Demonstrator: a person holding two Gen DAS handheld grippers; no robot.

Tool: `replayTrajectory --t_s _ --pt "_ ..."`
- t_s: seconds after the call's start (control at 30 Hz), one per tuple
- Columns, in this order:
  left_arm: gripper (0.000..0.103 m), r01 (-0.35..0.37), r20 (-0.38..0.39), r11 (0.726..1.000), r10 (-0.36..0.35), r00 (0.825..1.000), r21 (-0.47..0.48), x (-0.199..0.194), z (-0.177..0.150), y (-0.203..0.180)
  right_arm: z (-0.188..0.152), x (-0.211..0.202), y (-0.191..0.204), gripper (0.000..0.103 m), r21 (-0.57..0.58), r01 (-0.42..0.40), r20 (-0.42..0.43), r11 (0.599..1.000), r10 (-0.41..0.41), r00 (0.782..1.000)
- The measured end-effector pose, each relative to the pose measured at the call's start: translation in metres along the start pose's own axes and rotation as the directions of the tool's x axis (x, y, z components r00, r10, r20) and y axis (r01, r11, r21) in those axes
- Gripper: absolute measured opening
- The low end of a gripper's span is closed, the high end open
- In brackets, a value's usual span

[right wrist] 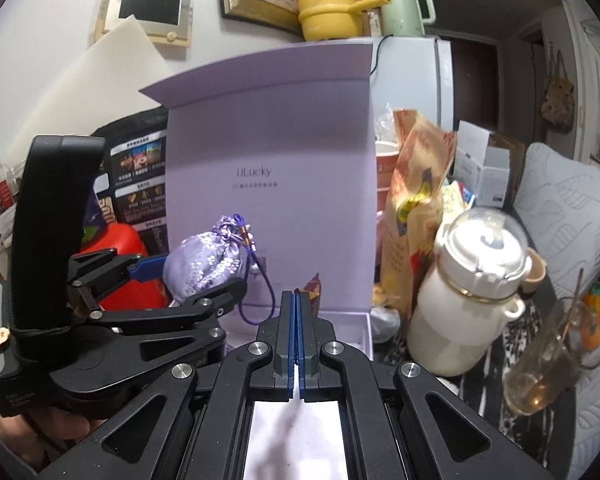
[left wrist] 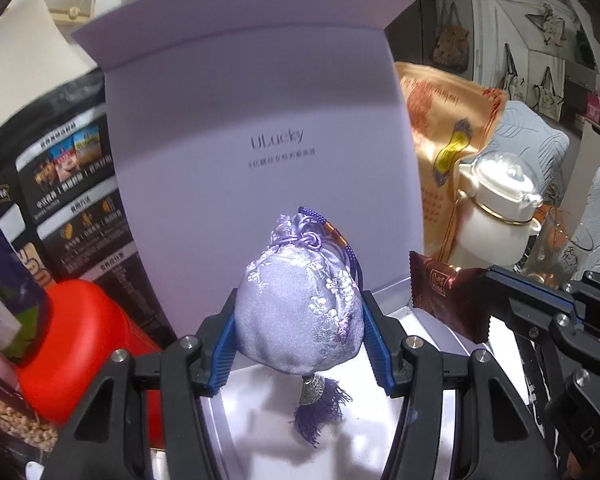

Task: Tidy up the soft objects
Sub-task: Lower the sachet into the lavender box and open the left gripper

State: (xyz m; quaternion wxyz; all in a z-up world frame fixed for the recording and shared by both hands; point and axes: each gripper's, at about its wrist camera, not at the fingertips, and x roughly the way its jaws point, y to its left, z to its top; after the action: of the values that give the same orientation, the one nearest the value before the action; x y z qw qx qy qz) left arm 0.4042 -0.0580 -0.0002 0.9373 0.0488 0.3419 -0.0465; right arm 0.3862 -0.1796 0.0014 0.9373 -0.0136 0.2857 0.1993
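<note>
before upright lid (left wrist: pixel 252 120), left hand-held gripper (left wrist: pixel 300 320) tilts down, clamping pouch (left wrist: pixel 296 304).

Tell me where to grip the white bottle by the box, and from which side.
Grip the bottle around its straight body below the gold band, coming level from the front. It stands upright; the domed cap is slippery, and the bag and glass crowd its sides.

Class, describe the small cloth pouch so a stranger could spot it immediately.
Find the tall lilac gift box standing open with its lid upright. In front of that lid, the left gripper clamps a lilac embroidered satin pouch. Only it has a purple drawstring cord and a purple tassel.
</note>
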Motion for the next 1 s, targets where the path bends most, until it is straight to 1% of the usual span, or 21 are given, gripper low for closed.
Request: replayTrajectory --t_s 0.07,0.13,0.23,0.37,0.4,0.43,0.47,0.5,0.53,0.63,0.73,0.83,1.0 --pt "0.055 -0.007 -0.002 1.000 0.007 1.000 0.001 0.008 0.000 -0.001 -0.001 0.005 -0.003 0.001 0.016 -0.020 -0.013 1.000 0.020 1.000" --pt "0.055 -0.013 -0.008 1.000 0.013 1.000 0.002 0.012 -0.001 -0.001 -0.003 0.007 -0.005 0.001 0.026 -0.023 -0.025 0.999 0.024 0.999" --pt "0.055 -0.003 -0.012 1.000 0.003 1.000 -0.007 0.018 -0.001 -0.002 -0.004 0.011 -0.008 0.001 0.036 -0.031 -0.043 0.999 0.032 0.999" --pt "0.057 -0.024 -0.004 1.000 0.024 1.000 0.005 0.018 0.002 -0.006 -0.002 0.011 -0.010 0.004 0.043 -0.007 -0.055 0.999 0.009 0.998" --pt "0.057 -0.029 -0.001 1.000 0.029 1.000 0.006 0.018 0.003 -0.007 -0.002 0.011 -0.011 0.008 0.041 0.001 -0.059 0.999 0.001 0.998" --pt "0.059 -0.037 -0.001 0.999 0.037 0.999 0.004 0.017 0.004 -0.007 -0.001 0.011 -0.011 0.027 0.041 0.015 -0.062 0.999 -0.012 0.998" --pt "0.062 -0.046 -0.002 0.999 0.046 0.999 0.003 0.013 0.003 -0.006 -0.001 0.011 -0.012 0.050 0.045 0.025 -0.062 0.999 -0.022 0.998" --pt "0.069 -0.050 0.000 0.999 0.050 0.999 0.003 0.011 0.003 -0.006 -0.001 0.010 -0.013 0.052 0.052 0.033 -0.056 0.998 -0.030 0.998" --pt "0.078 -0.056 0.005 0.998 0.056 0.998 0.003 0.010 0.004 -0.007 -0.001 0.009 -0.014 0.052 0.055 0.042 -0.052 0.998 -0.039 0.998" --pt "0.089 -0.086 0.035 0.996 0.086 0.996 -0.002 0.002 0.005 -0.009 0.000 0.008 -0.015 0.052 0.042 0.084 -0.064 0.996 -0.081 0.995" --pt "0.091 -0.084 0.045 0.996 0.084 0.995 0.000 -0.002 0.006 -0.007 0.001 0.003 -0.016 0.052 0.036 0.111 -0.059 0.993 -0.109 0.992" --pt "0.091 -0.065 0.048 0.998 0.065 0.997 -0.006 -0.006 0.006 -0.008 0.002 -0.002 -0.017 0.052 0.039 0.130 -0.054 0.991 -0.128 0.990" --pt "0.091 -0.045 0.061 0.999 0.046 0.997 -0.016 -0.019 0.005 -0.007 0.004 -0.013 -0.019 0.052 0.057 0.141 -0.037 0.988 -0.139 0.990"
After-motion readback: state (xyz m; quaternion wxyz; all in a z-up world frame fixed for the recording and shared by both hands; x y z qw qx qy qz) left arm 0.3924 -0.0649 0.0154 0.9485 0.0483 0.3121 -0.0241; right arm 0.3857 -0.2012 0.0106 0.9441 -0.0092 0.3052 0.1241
